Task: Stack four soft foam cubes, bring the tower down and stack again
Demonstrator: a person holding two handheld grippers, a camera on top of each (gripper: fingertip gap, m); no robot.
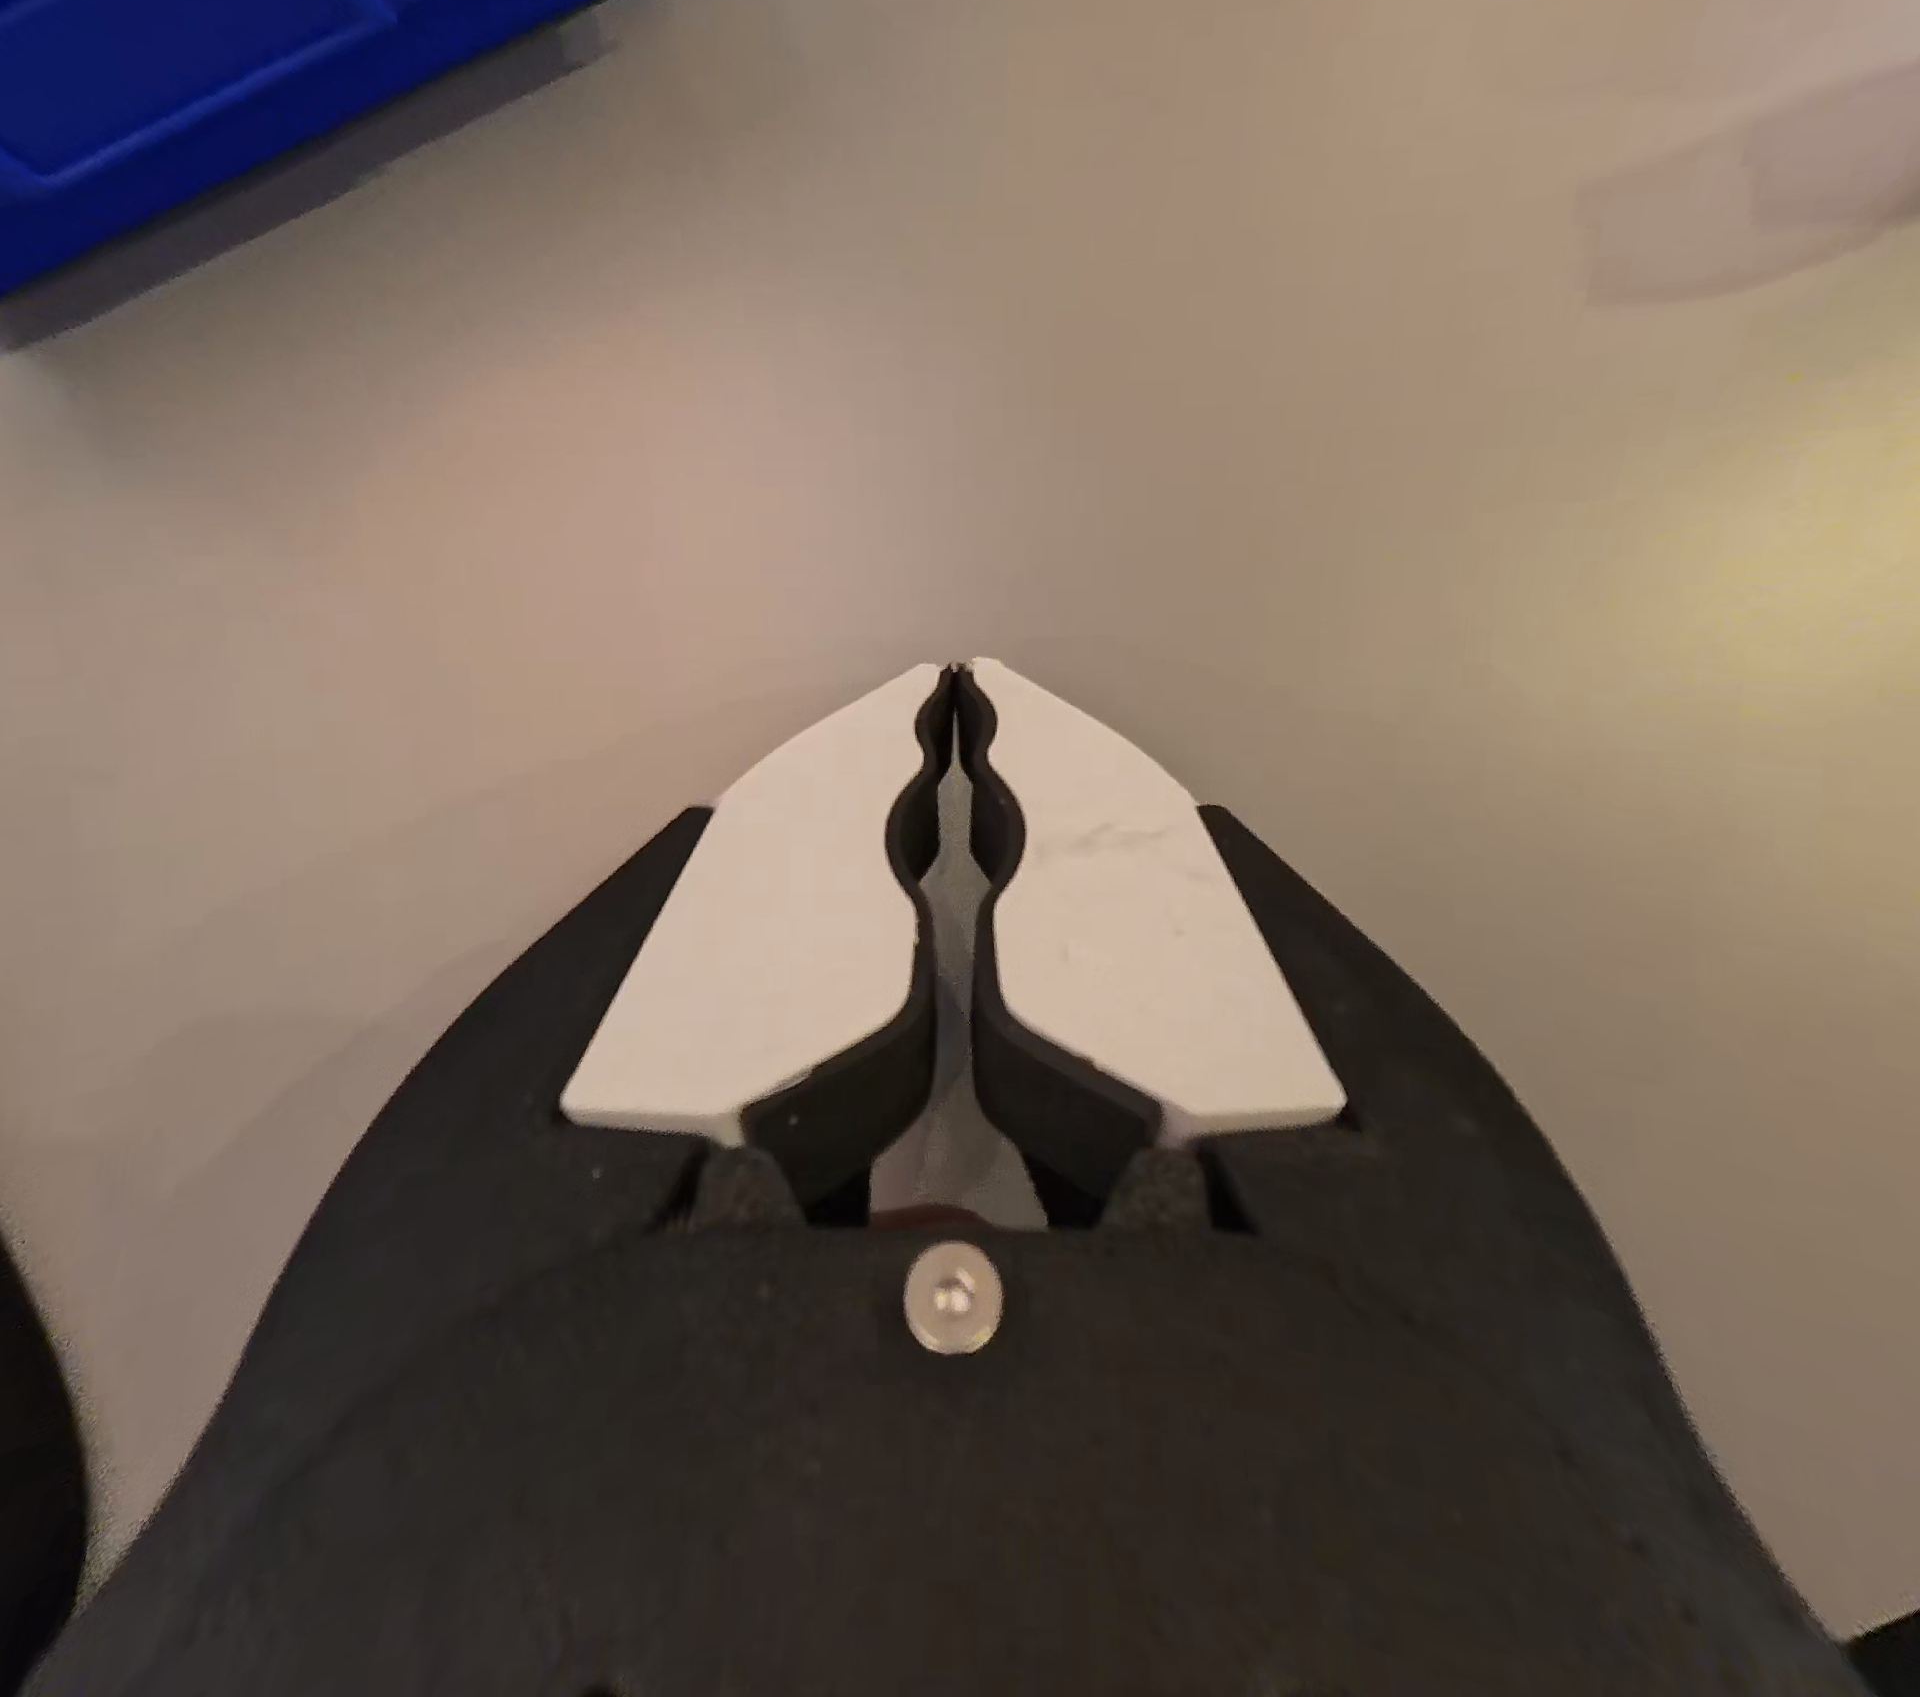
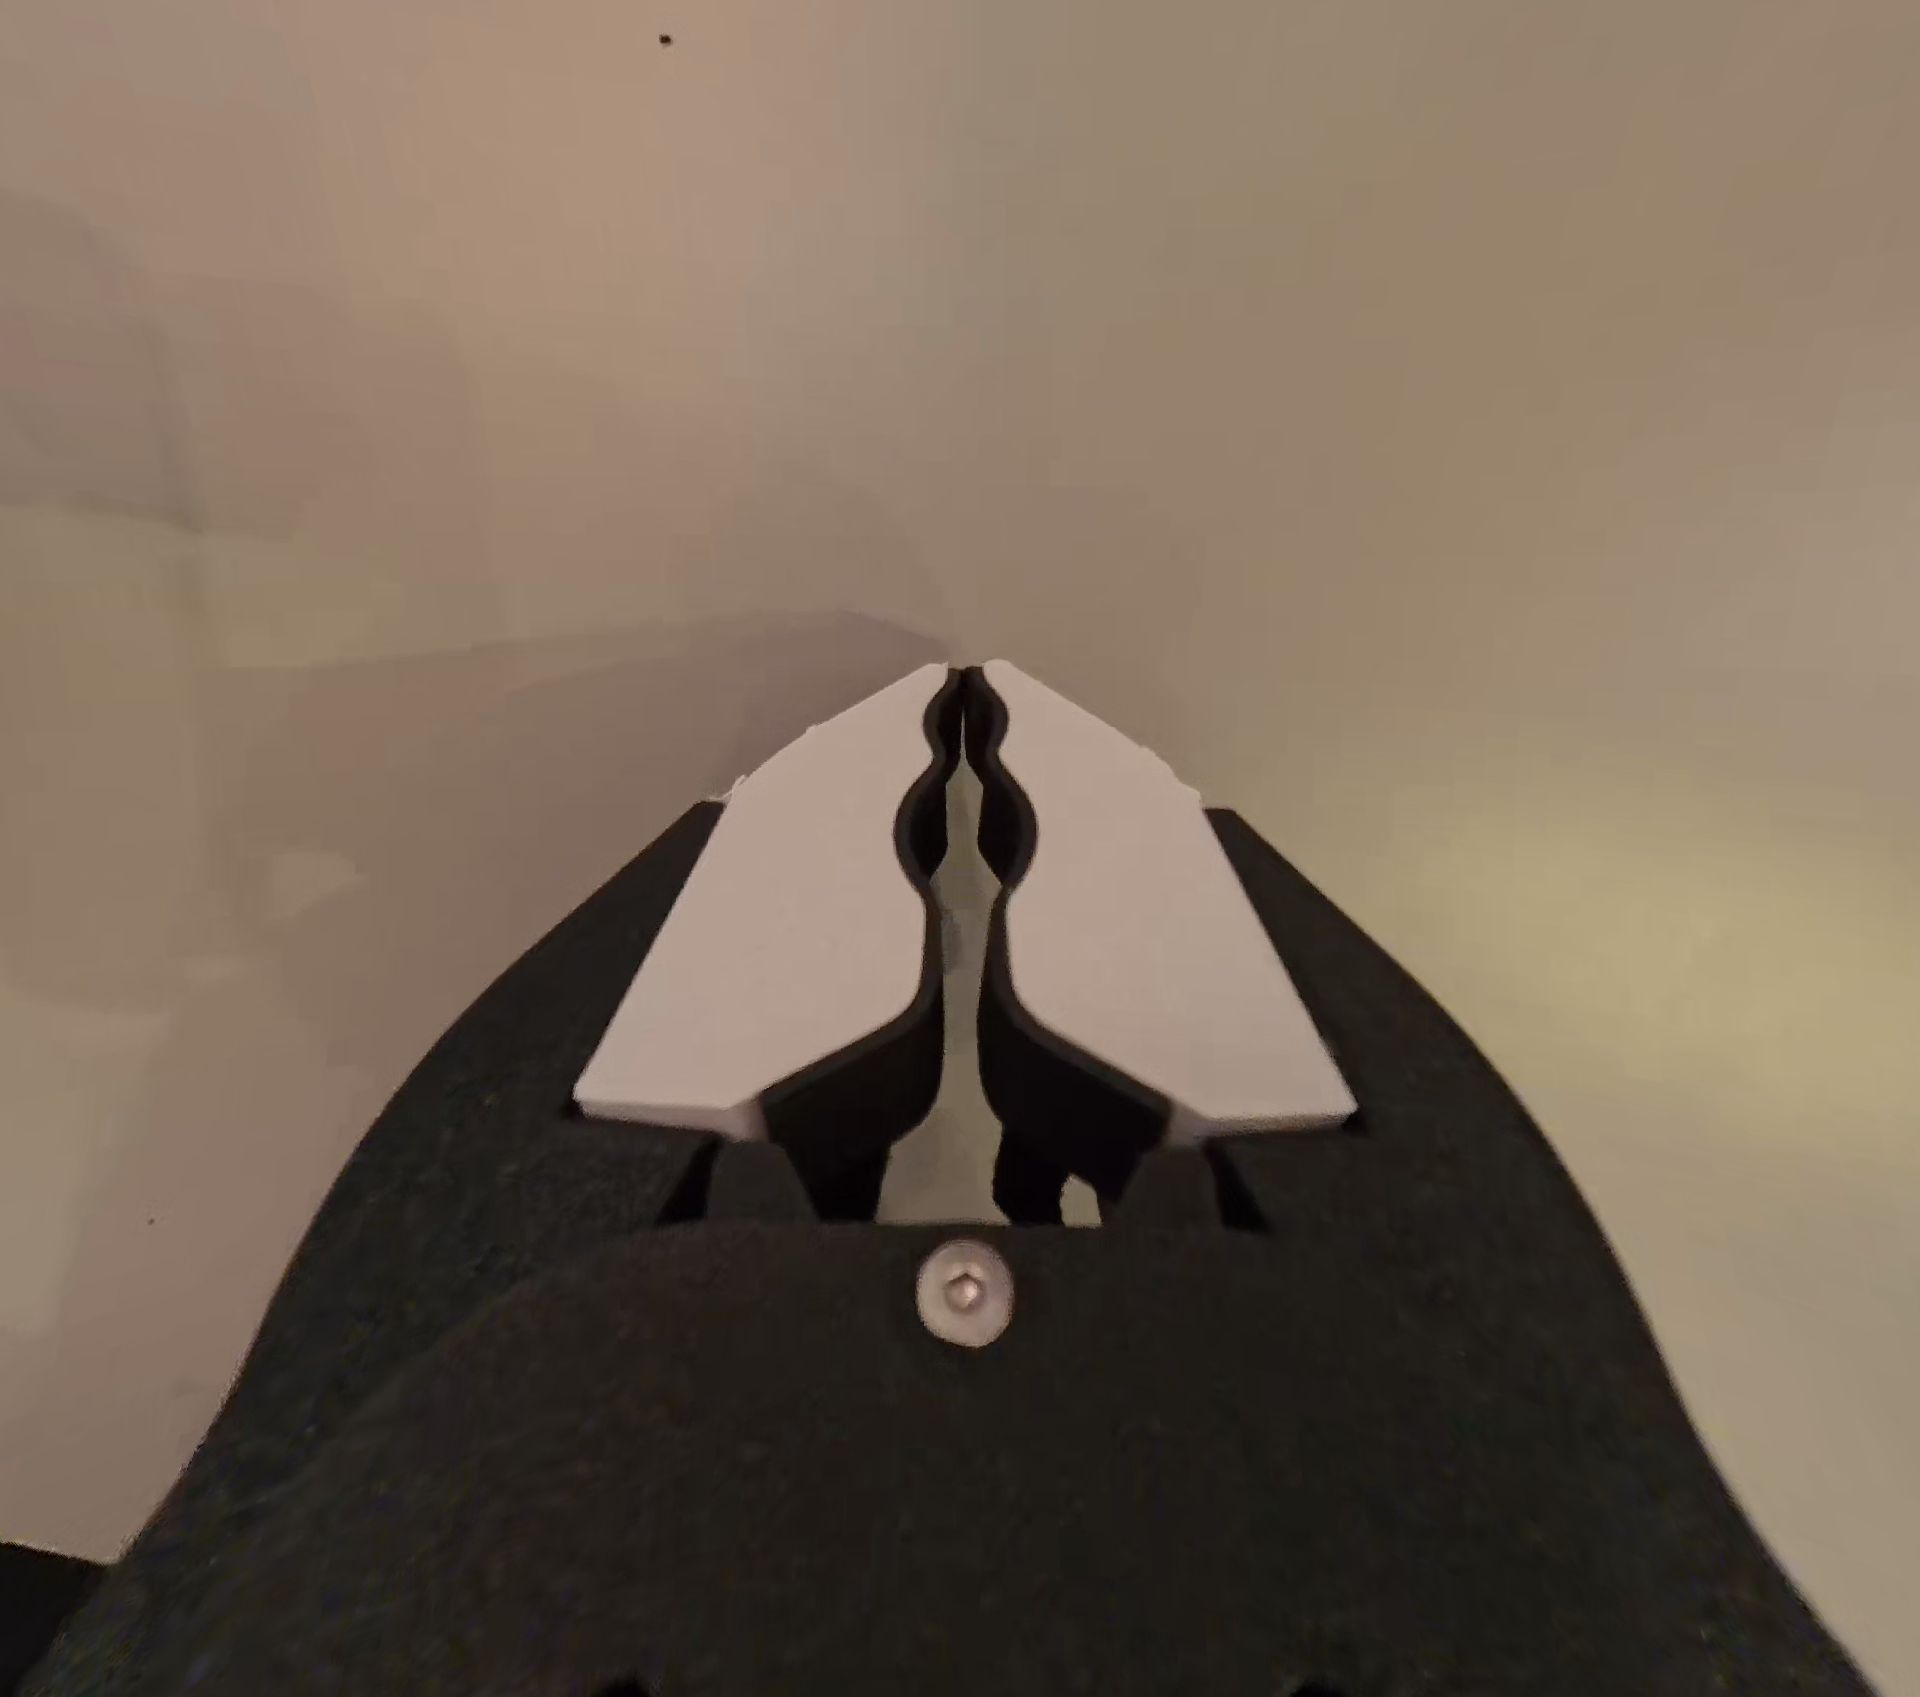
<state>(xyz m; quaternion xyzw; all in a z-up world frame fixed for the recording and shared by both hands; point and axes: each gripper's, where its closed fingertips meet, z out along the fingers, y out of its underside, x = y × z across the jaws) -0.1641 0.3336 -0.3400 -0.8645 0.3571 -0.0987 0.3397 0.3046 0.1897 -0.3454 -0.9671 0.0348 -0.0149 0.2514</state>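
Surface: a plain, matte beige-grey tabletop (image 1: 1039,297) filled both views, lit warmer and yellower toward the right edge.
Blue bin: a glossy blue moulded plastic bin (image 1: 260,16), with stepped ribs and a recessed panel, lay at the far left of the left wrist view, well ahead of and to the left of the fingertips.
Left gripper: the left gripper (image 1: 958,668) had its jaws closed tip to tip with nothing between them; its white fingers (image 1: 810,899) were flat and smooth, faintly scuffed on the right one, lined with wavy black rubber pads (image 1: 912,826) and set in a grainy black body with a silver screw (image 1: 953,1297).
Pale patch: a blurred, pale shape (image 1: 1766,193) lay on the table at the right of the left view; what it was could not be told.
Right gripper: the right gripper (image 2: 966,668) was likewise closed on nothing, of the same white, black and textured build.
Foam cubes: neither view showed them, so their place relative to either gripper could not be told.
View differences: only the left view showed the bin and the pale patch; only the right view showed a tiny dark speck (image 2: 665,39) on the surface.
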